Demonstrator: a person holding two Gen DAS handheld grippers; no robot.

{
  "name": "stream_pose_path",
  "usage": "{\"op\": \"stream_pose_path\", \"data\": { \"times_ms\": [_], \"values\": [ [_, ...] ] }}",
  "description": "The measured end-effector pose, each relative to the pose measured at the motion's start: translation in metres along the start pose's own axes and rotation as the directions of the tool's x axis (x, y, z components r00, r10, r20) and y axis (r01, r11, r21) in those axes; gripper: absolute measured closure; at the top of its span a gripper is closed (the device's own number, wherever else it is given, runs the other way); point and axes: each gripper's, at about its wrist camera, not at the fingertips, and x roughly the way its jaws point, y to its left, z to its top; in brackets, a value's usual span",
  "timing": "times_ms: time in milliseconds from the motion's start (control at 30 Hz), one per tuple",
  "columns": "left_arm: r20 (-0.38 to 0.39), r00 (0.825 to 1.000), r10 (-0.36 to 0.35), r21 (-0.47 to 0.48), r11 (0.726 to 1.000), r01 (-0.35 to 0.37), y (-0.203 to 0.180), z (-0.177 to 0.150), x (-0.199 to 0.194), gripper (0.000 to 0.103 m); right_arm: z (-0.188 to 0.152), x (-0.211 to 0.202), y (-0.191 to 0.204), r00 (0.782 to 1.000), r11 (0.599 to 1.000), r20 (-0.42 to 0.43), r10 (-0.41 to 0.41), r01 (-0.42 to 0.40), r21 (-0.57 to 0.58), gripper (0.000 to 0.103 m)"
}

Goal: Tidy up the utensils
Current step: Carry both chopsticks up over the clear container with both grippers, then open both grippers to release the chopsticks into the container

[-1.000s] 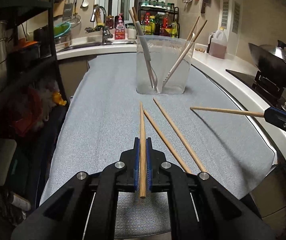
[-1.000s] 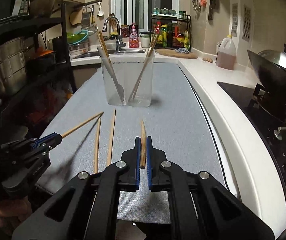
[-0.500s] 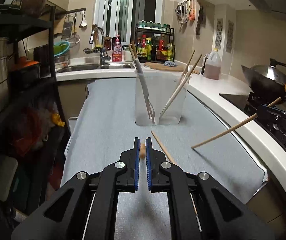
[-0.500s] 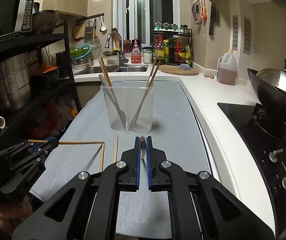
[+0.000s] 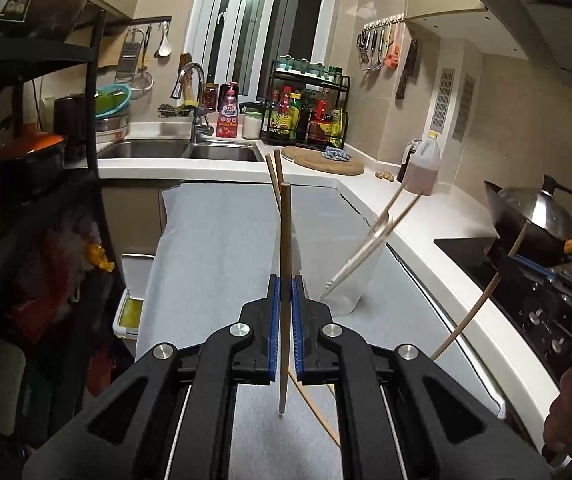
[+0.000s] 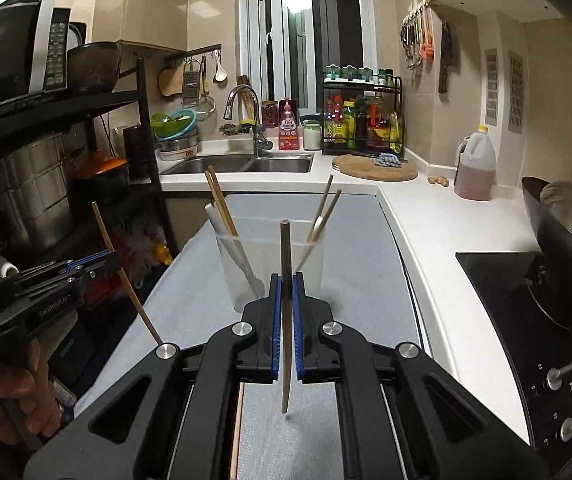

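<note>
- Your left gripper point(image 5: 285, 296) is clamped on one wooden chopstick point(image 5: 285, 240), which now stands near upright between the blue pads, tip hanging clear of the grey mat point(image 5: 214, 248).
- A second ago that same stick lay flat along the mat; you have lifted it clear and swung it upright.
- Your right gripper point(image 6: 285, 296) is likewise closed tight on a second chopstick point(image 6: 285, 252), also near vertical, lower end off the cloth.
- That one too has come up from the mat within the last second.
- Seen from the left camera, the right-hand stick slants up on the right side, over the counter edge by the hob point(image 5: 526, 280).
- The clear holder point(image 6: 270, 256) sits at mid-mat, just beyond both grippers, already carrying chopsticks and a white utensil leaning at its left and right walls.
- At least one loose chopstick point(image 5: 314, 408) remains on the mat beneath the left gripper; another edge shows under the right one.
- Judgement: both pickups are done; you are in the carry phase. Next calls for bringing each tip over the holder's rim and letting go.
- Risk: crossing the two sticks at the rim, or knocking the ones already leaning there.
</note>
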Motion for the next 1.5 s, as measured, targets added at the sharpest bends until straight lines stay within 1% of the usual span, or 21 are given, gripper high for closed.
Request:
{"op": "stream_pose_path", "data": {
  "times_ms": [100,200,267,367,433,533,567,667,733,800,867,1033,1167,1200,1233,1267,1300,1367,1500],
  "values": [
    [-0.006,1.000,-0.016,-0.015,1.000,0.016,0.003,0.019,0.005,0.097,0.016,0.005,-0.002,1.000,1.000,0.012,0.012,-0.012,0.005,0.098],
    [0.006,0.999,-0.036,-0.021,0.999,0.037,0.003,0.042,0.008,0.097,0.036,0.008,-0.001,0.999,1.000,0.039,0.019,-0.019,0.001,0.097],
    [0.032,0.998,-0.052,-0.025,0.998,0.053,0.002,0.062,0.008,0.097,0.052,0.008,-0.001,0.998,1.000,0.065,0.025,-0.025,0.000,0.097],
    [0.083,0.992,-0.095,-0.036,0.995,0.098,0.000,0.097,0.007,0.097,0.082,0.007,-0.001,0.993,1.000,0.114,0.027,-0.027,-0.007,0.098],
    [0.130,0.986,-0.106,-0.027,0.993,0.111,-0.005,0.121,0.006,0.097,0.103,0.008,0.000,0.989,1.000,0.144,0.022,-0.020,-0.015,0.098],
    [0.185,0.976,-0.114,-0.016,0.993,0.119,-0.012,0.146,0.013,0.097,0.129,0.010,0.005,0.982,0.999,0.188,0.005,0.002,-0.038,0.098],
    [0.191,0.975,-0.110,-0.011,0.993,0.115,-0.013,0.149,0.017,0.097,0.137,0.014,0.007,0.980,0.999,0.200,-0.005,0.015,-0.048,0.098],
    [0.183,0.977,-0.106,-0.020,0.994,0.112,-0.009,0.147,0.043,0.097,0.148,0.033,0.008,0.978,0.998,0.206,-0.019,0.030,-0.048,0.098],
    [0.154,0.982,-0.110,-0.027,0.993,0.115,-0.006,0.141,0.062,0.097,0.148,0.050,0.007,0.979,0.999,0.203,-0.027,0.035,-0.039,0.098],
    [0.106,0.986,-0.127,-0.035,0.991,0.131,-0.004,0.131,0.087,0.097,0.142,0.071,0.006,0.981,0.998,0.188,-0.041,0.048,-0.033,0.098],
    [0.077,0.990,-0.116,-0.017,0.993,0.118,-0.005,0.125,0.102,0.097,0.133,0.093,0.004,0.987,0.998,0.154,-0.048,0.053,-0.027,0.098],
    [0.019,0.993,-0.113,0.006,0.994,0.113,-0.005,0.109,0.124,0.097,0.108,0.132,0.001,0.995,0.998,0.080,-0.053,0.054,-0.011,0.098],
    [-0.029,0.993,-0.117,0.020,0.993,0.118,-0.006,0.101,0.135,0.096,0.098,0.147,0.000,0.997,0.998,0.031,-0.065,0.065,-0.009,0.096],
    [-0.031,0.993,-0.116,0.017,0.993,0.117,-0.005,0.100,0.134,0.094,0.098,0.149,0.000,0.998,0.998,0.014,-0.068,0.068,-0.014,0.090],
    [-0.023,0.993,-0.117,0.011,0.993,0.118,-0.003,0.101,0.130,0.087,0.097,0.149,0.000,0.998,0.997,0.002,-0.070,0.070,-0.016,0.077],
    [-0.011,0.993,-0.119,0.007,0.993,0.119,-0.001,0.102,0.126,0.081,0.096,0.146,-0.001,0.997,0.997,0.001,-0.073,0.073,-0.016,0.069],
    [0.005,0.993,-0.120,0.005,0.993,0.120,0.001,0.104,0.120,0.080,0.096,0.142,-0.002,0.997,0.996,0.008,-0.082,0.082,-0.015,0.062],
    [0.033,0.993,-0.113,0.004,0.994,0.113,0.003,0.106,0.107,0.080,0.096,0.128,-0.005,0.995,0.995,0.027,-0.097,0.097,-0.006,0.062],
    [0.087,0.991,-0.106,-0.007,0.994,0.107,0.004,0.105,0.081,0.080,0.090,0.099,-0.009,0.993,0.995,0.061,-0.099,0.098,0.016,0.062]
  ]
}}
